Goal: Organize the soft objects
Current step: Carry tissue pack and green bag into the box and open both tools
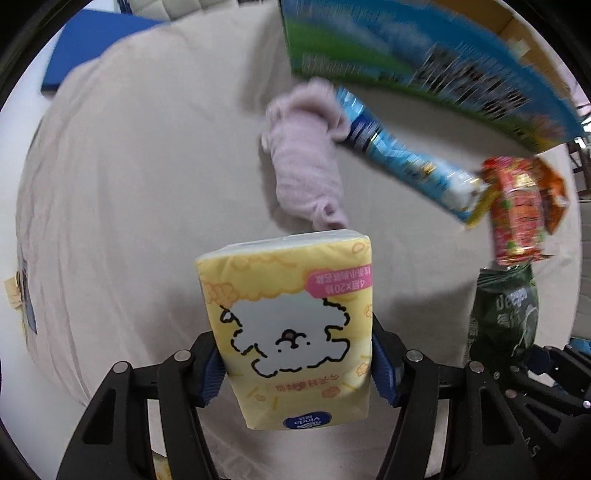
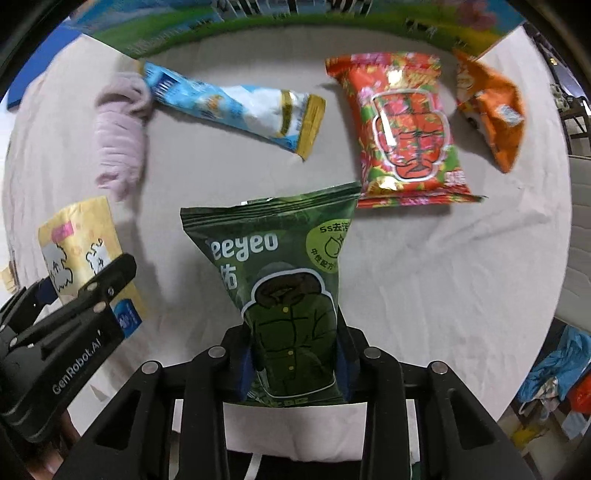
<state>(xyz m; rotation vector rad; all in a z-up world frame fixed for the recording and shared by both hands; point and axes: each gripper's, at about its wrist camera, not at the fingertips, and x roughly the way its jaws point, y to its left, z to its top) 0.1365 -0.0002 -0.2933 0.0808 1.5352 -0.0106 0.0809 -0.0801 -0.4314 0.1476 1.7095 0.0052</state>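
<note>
My left gripper [image 1: 297,363] is shut on a yellow tissue pack [image 1: 291,325] with a white cartoon dog, held above the beige cloth. It also shows at the left of the right wrist view [image 2: 81,254], with the left gripper [image 2: 70,295] around it. My right gripper [image 2: 293,363] is shut on a dark green wipes pack [image 2: 284,280] printed with a jacket; that pack shows in the left wrist view [image 1: 506,314]. A lilac fluffy cloth [image 1: 303,158] [image 2: 120,136] lies beyond.
A blue-white snack bag [image 2: 236,107], a red floral pack [image 2: 406,125] and an orange pack [image 2: 491,110] lie on the beige-covered round table [image 2: 461,277]. A colourful carton [image 2: 295,26] stands at the far edge. A blue board [image 1: 96,44] lies far left.
</note>
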